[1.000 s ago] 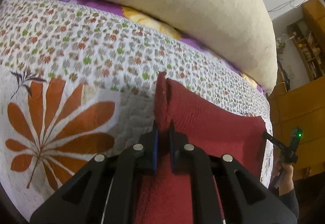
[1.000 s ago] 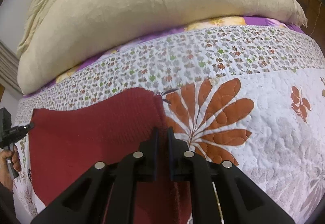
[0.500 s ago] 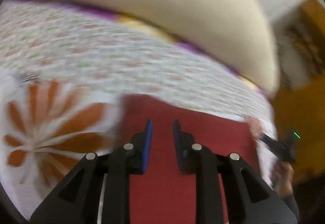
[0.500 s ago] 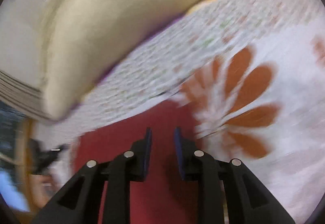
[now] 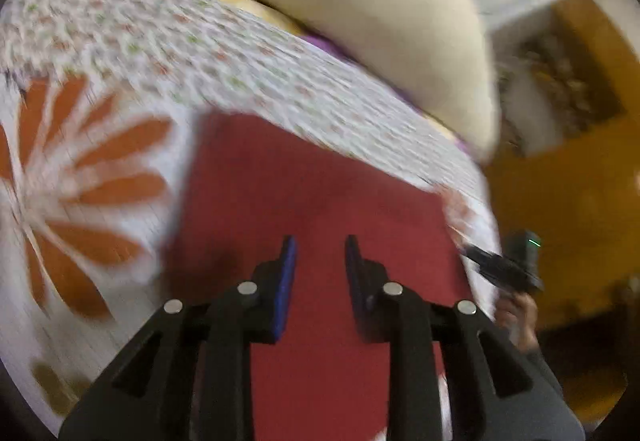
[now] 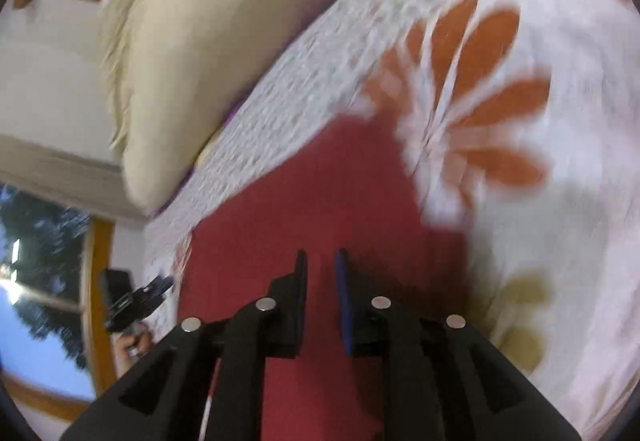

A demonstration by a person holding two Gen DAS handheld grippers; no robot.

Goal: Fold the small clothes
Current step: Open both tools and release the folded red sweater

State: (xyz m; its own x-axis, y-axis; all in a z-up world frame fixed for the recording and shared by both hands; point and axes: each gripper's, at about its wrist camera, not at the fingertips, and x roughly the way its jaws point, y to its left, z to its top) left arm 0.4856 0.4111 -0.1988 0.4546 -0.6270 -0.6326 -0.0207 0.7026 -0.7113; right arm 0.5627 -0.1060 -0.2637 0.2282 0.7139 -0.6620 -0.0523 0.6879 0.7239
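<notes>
We read no writing anywhere. Our left gripper [image 5: 319, 255] and right gripper [image 6: 321, 267] hover with fingers spread, holding nothing, above the red cloth [image 5: 288, 193] lying flat on the floral quilt [image 6: 520, 201].

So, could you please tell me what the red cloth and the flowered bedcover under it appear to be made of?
The flat red cloth looks like a matte knit or terry fabric, though blur hides its weave. The white bedcover with orange flower print looks like soft quilted cotton: faint stitched lines cross the petals. The open left hand-held gripper and right hand-held gripper look like matte black plastic with blue pads.
</notes>
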